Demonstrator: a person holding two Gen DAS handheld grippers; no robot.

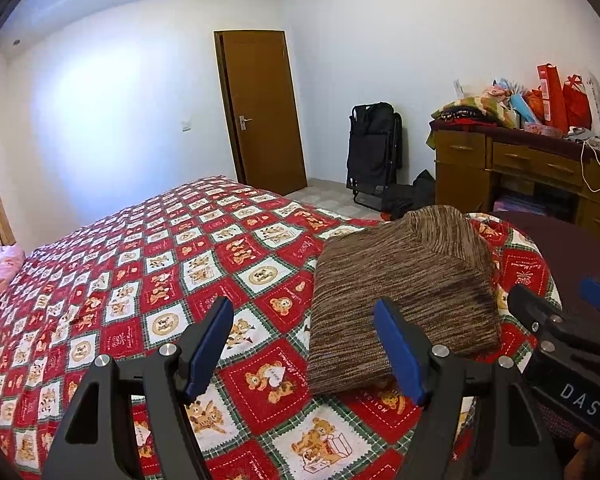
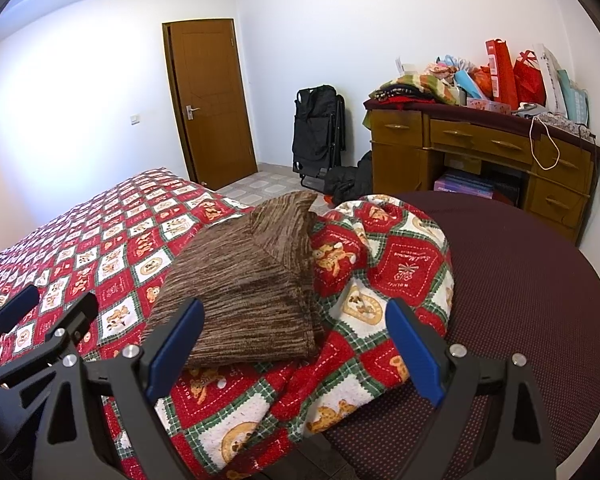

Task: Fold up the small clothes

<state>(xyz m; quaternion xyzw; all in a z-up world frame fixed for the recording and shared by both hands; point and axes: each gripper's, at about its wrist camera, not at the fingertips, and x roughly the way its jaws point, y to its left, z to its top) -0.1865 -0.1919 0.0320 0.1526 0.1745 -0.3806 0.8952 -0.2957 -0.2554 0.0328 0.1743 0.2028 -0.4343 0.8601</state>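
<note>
both grippers open and empty, folded brown sweater lying on the bed quilt.

left gripper jaws spread wide, blue pads holding nothing, hovering above the quilt just short of the sweater's near-left corner; right gripper jaws also wide apart and empty, near edge of the sweater between its fingers in view, no contact seen. sweater is brown marled knit with streaky light/dark stripes, folded to a compact rectangle, collar end pointing away from the grippers, edges fairly even. it lies flat on the red, white and green teddy-bear patchwork quilt, near the quilt's bunched-up right corner. right of the sweater a dark maroon dotted surface. beyond the sweater: wooden door, black folded chair, wooden desk piled with bags. far left of the sweater, a pink cloth on the quilt edge.
</note>
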